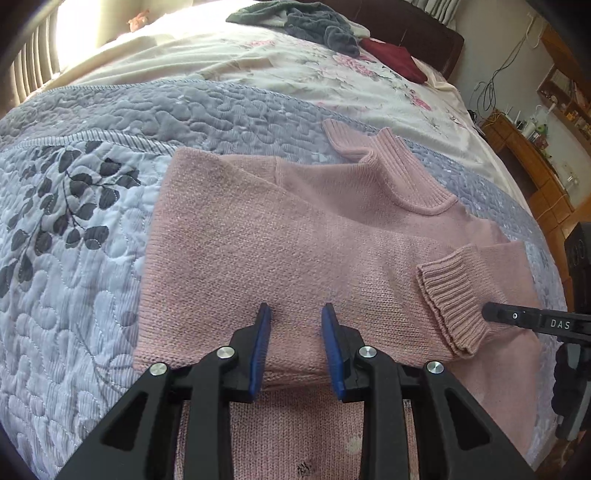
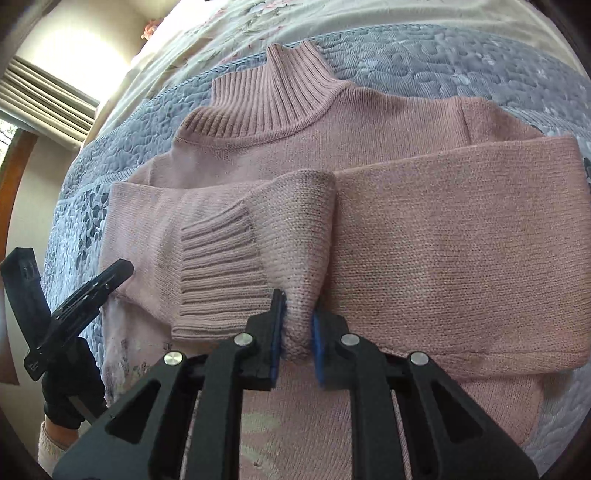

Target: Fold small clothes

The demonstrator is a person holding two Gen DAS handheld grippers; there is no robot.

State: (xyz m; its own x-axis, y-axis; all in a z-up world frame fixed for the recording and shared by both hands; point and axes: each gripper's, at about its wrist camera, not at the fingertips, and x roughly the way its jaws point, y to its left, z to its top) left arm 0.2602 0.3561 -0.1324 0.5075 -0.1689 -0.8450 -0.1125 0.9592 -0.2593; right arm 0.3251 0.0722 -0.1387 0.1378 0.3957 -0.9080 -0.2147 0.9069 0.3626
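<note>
A small pink knit sweater (image 1: 295, 229) with a ribbed turtleneck collar (image 2: 273, 99) lies flat on the quilted bed cover, both sleeves folded across its chest. My left gripper (image 1: 297, 314) hovers open over the folded sleeve, nothing between its blue pads (image 1: 258, 343). In the right wrist view my right gripper (image 2: 298, 314) is shut on the sweater sleeve (image 2: 295, 229), pinching a fold just beside its ribbed cuff (image 2: 218, 266). The right gripper's black tip (image 1: 517, 317) reaches that cuff (image 1: 454, 299) in the left wrist view.
The grey-blue quilted cover (image 1: 74, 258) with leaf prints spreads to the left. A pile of grey and dark red clothes (image 1: 325, 26) lies at the bed's far end. Wooden furniture (image 1: 532, 162) stands to the right of the bed. A gloved hand (image 2: 70, 391) holds the left gripper.
</note>
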